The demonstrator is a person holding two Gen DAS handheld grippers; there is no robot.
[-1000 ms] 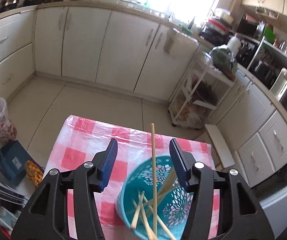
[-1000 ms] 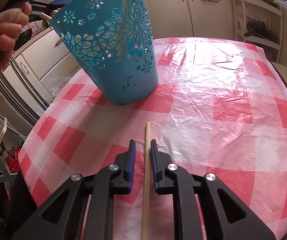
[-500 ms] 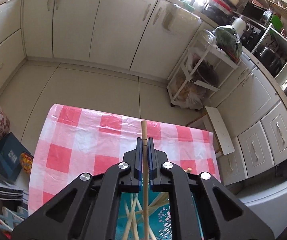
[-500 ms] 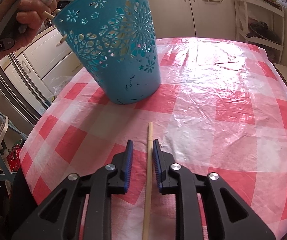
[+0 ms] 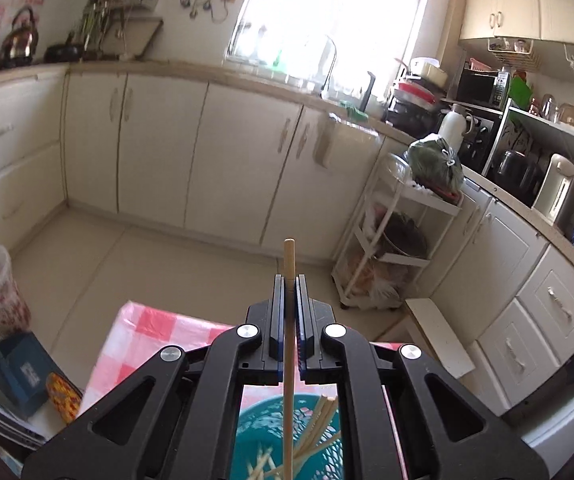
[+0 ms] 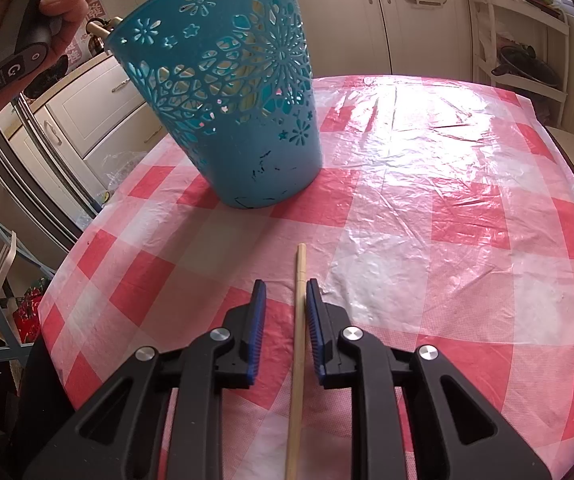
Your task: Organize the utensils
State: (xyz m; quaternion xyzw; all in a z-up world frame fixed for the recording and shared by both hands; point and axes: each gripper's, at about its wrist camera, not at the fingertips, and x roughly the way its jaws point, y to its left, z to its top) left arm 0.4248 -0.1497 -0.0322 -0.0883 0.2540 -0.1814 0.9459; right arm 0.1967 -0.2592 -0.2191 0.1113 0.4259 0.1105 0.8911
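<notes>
Left gripper [image 5: 289, 280] clenched on a chopstick [image 5: 288, 360], tip poking past the fingers, lower end over the teal basket [image 5: 255, 420] at bottom centre. Right gripper [image 6: 285, 286] parted, second chopstick [image 6: 298, 344] between the pads, nearer the right one, contact unclear, flat on checked tablecloth [image 6: 447, 220]

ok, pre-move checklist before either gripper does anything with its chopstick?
1. Left gripper grip: fingers shut on a chopstick - ok.
2. Left chopstick over the blue basket: shaft runs down into its opening among the other chopsticks - ok.
3. Right gripper grip: fingers open, the chopstick on the table lies between them, gaps on both sides - not ok.
4. Right chopstick aligned with the fingers: ok.
5. Basket upright on the checked tablecloth: ok.
6. Lower tip of the left chopstick touching the basket bottom: cannot tell.
</notes>
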